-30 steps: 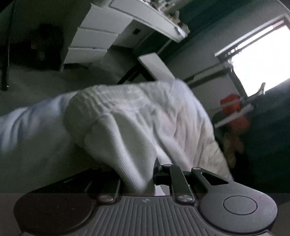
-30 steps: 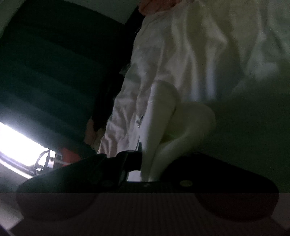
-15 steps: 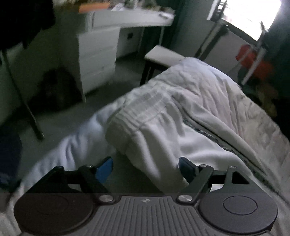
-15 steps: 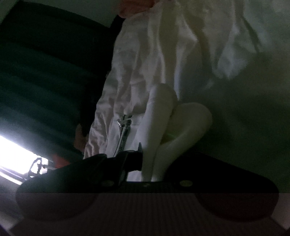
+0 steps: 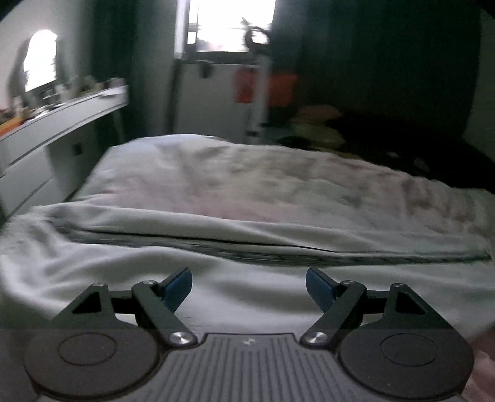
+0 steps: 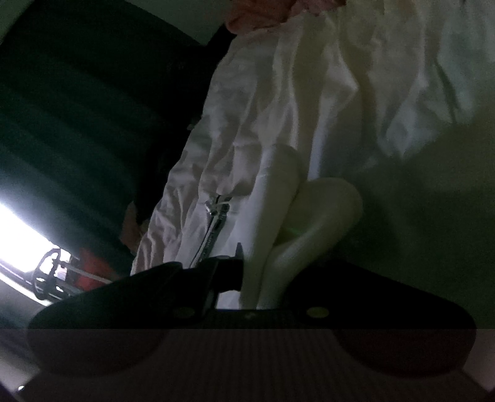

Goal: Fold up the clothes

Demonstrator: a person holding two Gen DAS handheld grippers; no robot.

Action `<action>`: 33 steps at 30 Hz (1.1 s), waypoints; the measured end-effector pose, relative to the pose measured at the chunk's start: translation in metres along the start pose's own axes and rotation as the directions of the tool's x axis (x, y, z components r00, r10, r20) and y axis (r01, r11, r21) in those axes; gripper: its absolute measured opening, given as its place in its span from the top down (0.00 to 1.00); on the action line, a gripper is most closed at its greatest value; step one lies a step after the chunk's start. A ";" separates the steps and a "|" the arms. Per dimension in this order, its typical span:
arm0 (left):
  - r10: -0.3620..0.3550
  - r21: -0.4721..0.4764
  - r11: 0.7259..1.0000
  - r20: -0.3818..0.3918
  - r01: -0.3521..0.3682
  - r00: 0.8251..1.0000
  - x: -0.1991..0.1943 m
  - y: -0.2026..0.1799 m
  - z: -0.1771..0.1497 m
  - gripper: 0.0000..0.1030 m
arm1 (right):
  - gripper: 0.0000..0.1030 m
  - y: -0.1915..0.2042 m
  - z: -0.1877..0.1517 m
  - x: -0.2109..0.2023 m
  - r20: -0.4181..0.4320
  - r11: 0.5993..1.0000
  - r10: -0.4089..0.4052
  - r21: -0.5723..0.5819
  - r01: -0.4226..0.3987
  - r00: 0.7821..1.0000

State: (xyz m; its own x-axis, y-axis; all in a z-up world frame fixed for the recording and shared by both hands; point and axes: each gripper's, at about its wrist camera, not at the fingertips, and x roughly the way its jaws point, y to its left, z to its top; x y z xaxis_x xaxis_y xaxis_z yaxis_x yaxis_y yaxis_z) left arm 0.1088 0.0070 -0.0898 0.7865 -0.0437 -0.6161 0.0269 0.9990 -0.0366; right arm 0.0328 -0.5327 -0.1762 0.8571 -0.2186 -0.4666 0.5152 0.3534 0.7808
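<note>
Looking down my left gripper (image 5: 249, 286) first: the jaws are spread wide with nothing between them, both blue pads (image 5: 178, 283) bare. Right below and ahead of them is the white garment (image 5: 247, 216), spread flat across the bed (image 5: 482, 346). It's a zip-up top of some kind; the dark zipper line (image 5: 278, 250) runs left to right just past the fingertips, and the far half of the cloth reaches toward the bed's far edge. I can't tell whether the pads touch the fabric, they look to hover just over it.

My right gripper (image 6: 263, 272) is a different story: jaws pinched together on a thick fold of the same white garment (image 6: 278, 191), which bulges up out of the clamp in two rounded lumps. A metal zipper pull (image 6: 216, 207) sits just to the left of that fold, with the rest of the cloth stretching away toward the top of the view. It's really dark on that camera, so the fingers themselves are mostly silhouette.

Further out on the left view: a white desk with drawers (image 5: 46, 139) along the bed's left side, a bright window (image 5: 229, 24) behind, something red-orange (image 5: 266, 88) beneath it.
</note>
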 end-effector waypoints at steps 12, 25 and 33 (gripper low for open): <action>0.038 0.109 0.994 -0.083 -0.029 0.996 0.084 -0.017 -0.043 0.16 | 0.88 0.024 -0.005 0.007 0.039 0.980 -0.064 -0.184 0.070 0.997; -0.045 -0.020 0.999 -0.044 0.044 0.998 0.062 0.003 -0.038 0.14 | 0.88 0.172 -0.098 -0.067 0.322 0.576 0.201 -0.803 0.154 0.925; -0.072 -0.315 0.942 0.150 0.117 0.986 0.001 0.078 0.003 0.14 | 0.88 0.222 -0.248 -0.110 0.058 0.142 0.482 -0.990 -0.013 0.874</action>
State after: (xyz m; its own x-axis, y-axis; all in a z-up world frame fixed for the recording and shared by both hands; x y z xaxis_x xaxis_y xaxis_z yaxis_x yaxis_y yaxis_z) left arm 0.1135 0.0852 -0.0913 0.8661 -0.1133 -0.4868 -0.0770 0.9321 -0.3540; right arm 0.0542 -0.2048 -0.0545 0.9973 -0.0731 -0.0072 0.0678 0.9533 -0.2944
